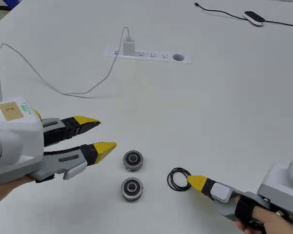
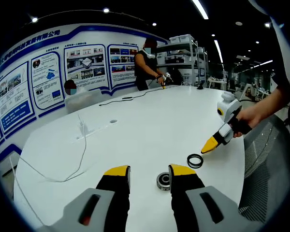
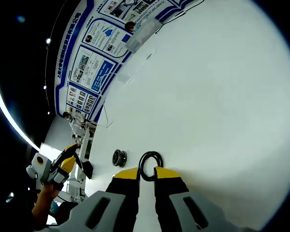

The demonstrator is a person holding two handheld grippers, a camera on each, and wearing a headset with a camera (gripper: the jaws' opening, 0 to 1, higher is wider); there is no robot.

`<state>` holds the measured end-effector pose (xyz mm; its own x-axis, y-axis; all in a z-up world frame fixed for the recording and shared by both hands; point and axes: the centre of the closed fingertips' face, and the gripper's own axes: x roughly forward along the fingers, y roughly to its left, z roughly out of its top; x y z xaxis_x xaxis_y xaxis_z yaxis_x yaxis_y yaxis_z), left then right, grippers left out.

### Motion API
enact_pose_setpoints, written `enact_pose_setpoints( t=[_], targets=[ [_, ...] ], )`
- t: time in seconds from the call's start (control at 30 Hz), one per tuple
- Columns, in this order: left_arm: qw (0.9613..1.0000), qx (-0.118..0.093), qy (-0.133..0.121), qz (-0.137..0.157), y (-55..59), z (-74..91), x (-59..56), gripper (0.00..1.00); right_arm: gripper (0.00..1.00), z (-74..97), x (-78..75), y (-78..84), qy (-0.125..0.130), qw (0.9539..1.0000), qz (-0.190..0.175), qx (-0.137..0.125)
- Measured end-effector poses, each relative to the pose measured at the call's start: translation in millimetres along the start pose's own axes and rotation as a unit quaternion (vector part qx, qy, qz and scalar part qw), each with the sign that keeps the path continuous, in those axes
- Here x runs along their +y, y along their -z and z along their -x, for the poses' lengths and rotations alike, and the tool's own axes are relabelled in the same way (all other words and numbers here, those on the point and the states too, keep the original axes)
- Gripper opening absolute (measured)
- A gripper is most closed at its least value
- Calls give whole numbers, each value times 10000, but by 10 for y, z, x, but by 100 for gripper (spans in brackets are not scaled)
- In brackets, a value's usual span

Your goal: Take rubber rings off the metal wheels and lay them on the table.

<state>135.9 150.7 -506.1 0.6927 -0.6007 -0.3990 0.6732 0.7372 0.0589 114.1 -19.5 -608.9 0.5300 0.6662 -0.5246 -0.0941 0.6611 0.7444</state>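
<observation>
Two metal wheels (image 1: 133, 160) (image 1: 132, 188) lie flat on the white table (image 1: 224, 107), one behind the other. To their right lie black rubber rings (image 1: 177, 178), overlapping. My right gripper (image 1: 196, 182) reaches in from the lower right, its jaws nearly together on the near edge of a rubber ring (image 3: 150, 163). My left gripper (image 1: 96, 134) hovers open left of the wheels, nothing between its jaws. In the left gripper view one wheel (image 2: 163, 180) sits just ahead of the jaws, with the rings (image 2: 195, 160) and right gripper (image 2: 206, 149) beyond it.
A white power strip (image 1: 147, 55) with a plugged charger and a trailing cable (image 1: 63, 91) lies further back. A black device (image 1: 254, 18) on a cord sits at the far right. People (image 2: 147, 65) stand at the table's far end.
</observation>
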Motion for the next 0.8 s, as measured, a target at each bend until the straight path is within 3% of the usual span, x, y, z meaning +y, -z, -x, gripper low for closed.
enact_pose_setpoints(
  t=[0.07,0.13,0.37,0.47,0.63,0.73,0.8],
  targets=[
    [10000,-2,18,21,-6,11,-9,33,14,8,6,9,90,9995,286,29],
    [9999,-64,63,82,-35,23,-33,33,19,20,39,16,96,9995,309,25],
    [9996,-194,25,204,-97,68,-20,35,20,91,135,-31,-44,9977,669,-82],
    [9991,-302,-31,294,-136,119,18,39,23,142,179,-88,-69,9922,1233,-183],
    [9985,-385,-195,329,-181,220,108,42,25,243,251,-147,-40,9854,1666,-346],
    [9935,-772,-303,780,-309,309,164,44,26,307,280,-209,-41,9803,1909,-504],
    [9908,-928,-415,898,-359,380,225,45,26,362,266,-250,58,9757,2109,-584]
  ],
)
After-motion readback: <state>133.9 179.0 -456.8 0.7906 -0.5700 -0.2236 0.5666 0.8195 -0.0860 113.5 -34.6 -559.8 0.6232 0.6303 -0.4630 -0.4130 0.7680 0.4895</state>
